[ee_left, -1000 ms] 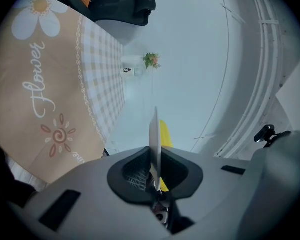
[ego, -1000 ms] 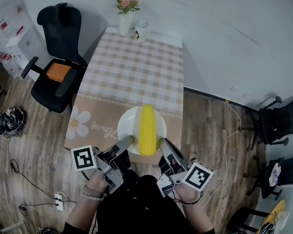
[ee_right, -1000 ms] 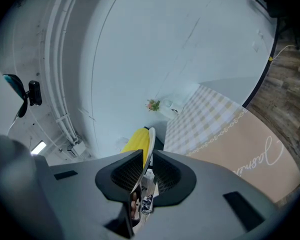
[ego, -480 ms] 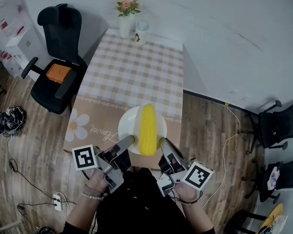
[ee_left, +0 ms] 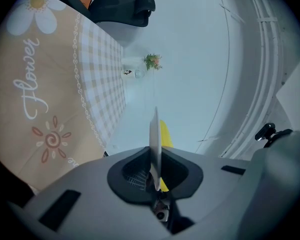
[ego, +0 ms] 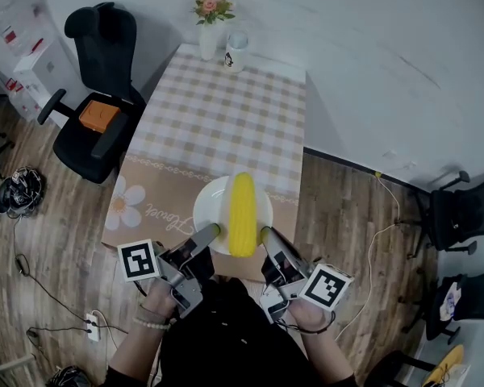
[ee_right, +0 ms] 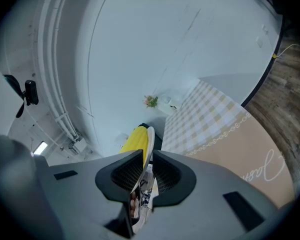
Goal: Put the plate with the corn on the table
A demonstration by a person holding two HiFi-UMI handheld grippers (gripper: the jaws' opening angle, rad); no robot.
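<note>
Plate [ego: 210, 213] round, white; corn [ego: 242, 214] yellow.

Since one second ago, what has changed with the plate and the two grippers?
Almost nothing moved. The plate with the corn stays over the near end of the table. The left gripper and the right gripper keep their tongs shut on its rim. Nothing was let go.

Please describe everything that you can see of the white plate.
The plate is round, white, maybe ceramic. It is held level over the near beige end of the table. A yellow corn cob lies along its middle. The left gripper and the right gripper each clamp its near rim, one on either side.
</note>
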